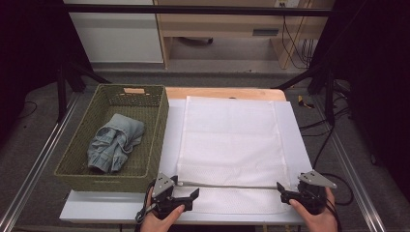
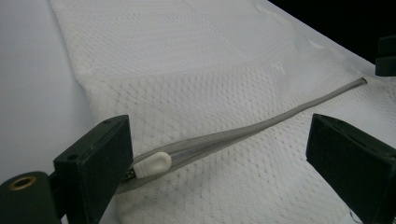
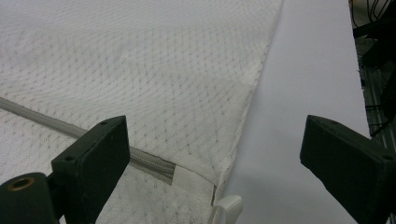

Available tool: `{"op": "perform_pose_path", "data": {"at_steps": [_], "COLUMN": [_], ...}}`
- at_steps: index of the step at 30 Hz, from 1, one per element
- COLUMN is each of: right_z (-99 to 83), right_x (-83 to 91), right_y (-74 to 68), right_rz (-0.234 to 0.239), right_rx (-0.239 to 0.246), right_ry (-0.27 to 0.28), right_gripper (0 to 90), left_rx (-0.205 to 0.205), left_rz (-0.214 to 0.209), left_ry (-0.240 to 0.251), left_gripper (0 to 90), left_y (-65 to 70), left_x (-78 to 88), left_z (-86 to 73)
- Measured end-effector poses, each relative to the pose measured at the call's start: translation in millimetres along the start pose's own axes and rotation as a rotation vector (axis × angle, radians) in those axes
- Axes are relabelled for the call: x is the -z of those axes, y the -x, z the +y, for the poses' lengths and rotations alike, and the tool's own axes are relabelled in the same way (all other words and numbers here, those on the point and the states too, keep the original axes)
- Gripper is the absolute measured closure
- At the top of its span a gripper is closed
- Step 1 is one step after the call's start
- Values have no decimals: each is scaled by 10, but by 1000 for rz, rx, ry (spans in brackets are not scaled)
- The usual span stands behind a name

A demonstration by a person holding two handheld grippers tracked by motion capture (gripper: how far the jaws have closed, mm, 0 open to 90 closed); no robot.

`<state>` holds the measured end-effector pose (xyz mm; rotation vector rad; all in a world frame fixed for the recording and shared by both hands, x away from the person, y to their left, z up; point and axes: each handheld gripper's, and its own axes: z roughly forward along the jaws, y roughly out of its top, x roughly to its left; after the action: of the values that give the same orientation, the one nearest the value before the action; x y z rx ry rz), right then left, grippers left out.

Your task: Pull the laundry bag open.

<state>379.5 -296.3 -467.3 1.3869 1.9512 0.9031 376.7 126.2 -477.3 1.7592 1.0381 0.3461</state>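
A white mesh bag [image 1: 232,140] lies flat on a white board [image 1: 297,135], with a grey zipper [image 1: 232,186] running across its near end. At the zipper's left end my left gripper [image 1: 192,197] stands open. In the left gripper view [image 2: 219,154] the white zipper pull [image 2: 152,164] lies beside the left jaw, with the zipper [image 2: 280,116] stretching away over the mesh [image 2: 210,70]. My right gripper [image 1: 282,192] is open at the zipper's right end. In the right gripper view [image 3: 215,154] the bag's corner [image 3: 196,179] and a white tab [image 3: 229,207] lie between the jaws, untouched.
A green woven basket [image 1: 164,125] stands left of the board and holds a crumpled light blue denim garment [image 1: 115,142]. Bare white board [image 3: 299,93] lies right of the bag. Black frame posts and cables [image 1: 333,116] stand beyond the table's right edge.
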Motion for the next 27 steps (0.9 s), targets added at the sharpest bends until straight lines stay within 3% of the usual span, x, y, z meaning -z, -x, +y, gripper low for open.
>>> {"op": "perform_pose_path", "data": {"at_steps": [7,15,18,27], "right_z": [4,57,112,392], "right_x": [4,-57,-93,-136], "right_y": [-18,-109,-178,-474], "right_rz": [9,47,73,149], "right_rx": [9,-31,-14,114], "right_ry": [-3,-39,-58,-95], "right_gripper": [89,79,87,72], "left_rx": [-19,-19,-37,-103], "left_rz": [-4,-23,-26,-25], "left_ry": [11,7,6,-9], "left_gripper": [64,56,56,56], "left_y": [32,-1,-3,44], "left_x": [-7,-67,-66,-18], "left_z": [35,86,122,142]}}
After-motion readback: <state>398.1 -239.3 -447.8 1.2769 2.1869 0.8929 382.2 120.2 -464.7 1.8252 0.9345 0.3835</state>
